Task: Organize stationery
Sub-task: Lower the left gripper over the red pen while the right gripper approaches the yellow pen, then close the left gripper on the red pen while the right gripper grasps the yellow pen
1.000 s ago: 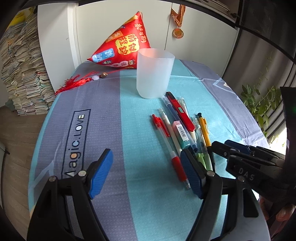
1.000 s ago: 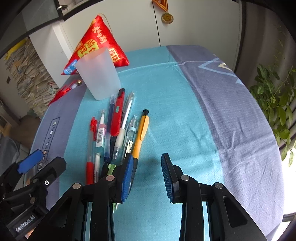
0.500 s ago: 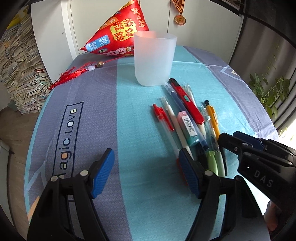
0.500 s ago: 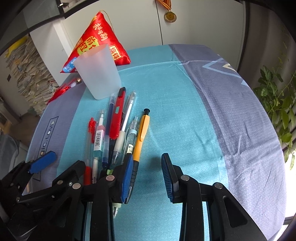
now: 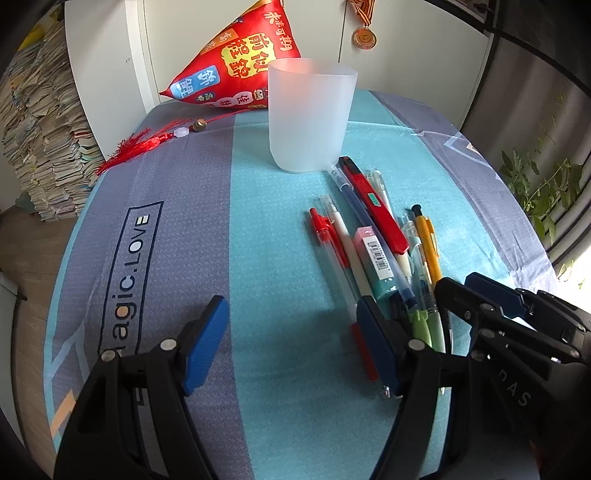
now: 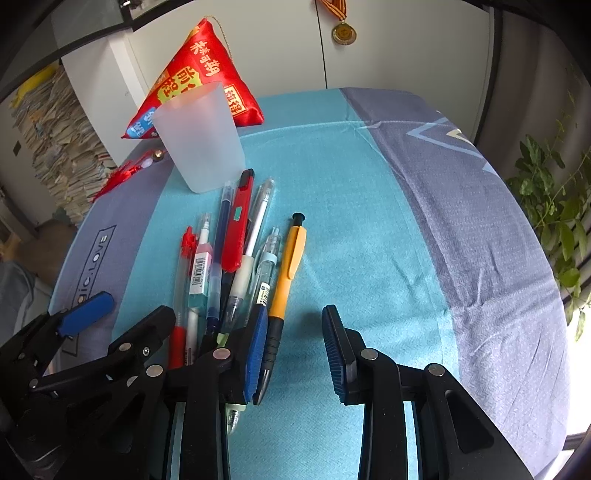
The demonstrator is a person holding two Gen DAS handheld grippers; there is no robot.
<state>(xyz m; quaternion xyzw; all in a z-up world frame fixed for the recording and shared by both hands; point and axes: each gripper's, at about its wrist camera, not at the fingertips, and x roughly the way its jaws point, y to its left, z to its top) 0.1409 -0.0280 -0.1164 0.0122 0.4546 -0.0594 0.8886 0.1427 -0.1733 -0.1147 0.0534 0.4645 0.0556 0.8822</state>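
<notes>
A frosted plastic cup (image 5: 310, 114) (image 6: 199, 136) stands upright on the cloth. Just in front of it lies a bunch of several pens (image 5: 373, 240) (image 6: 236, 254): a red pen (image 5: 327, 236), a red utility knife (image 5: 373, 203) (image 6: 240, 221), an orange mechanical pencil (image 5: 428, 240) (image 6: 290, 266) and clear and green ones. My left gripper (image 5: 291, 339) is open and empty, low over the cloth, its right finger at the pens' near ends. My right gripper (image 6: 295, 350) is open and empty, its left finger over the orange pencil's tip.
A red triangular pouch (image 5: 236, 62) with a red tassel (image 5: 140, 147) lies behind the cup. A medal (image 5: 364, 35) hangs on white cabinet doors. Stacked papers (image 5: 37, 140) rise at the left, a plant (image 6: 554, 206) at the right. The table drops off at both sides.
Both grippers have moved forward and lower toward the pens and cup. The left gripper has come closer beside the right one. Both stay open.
</notes>
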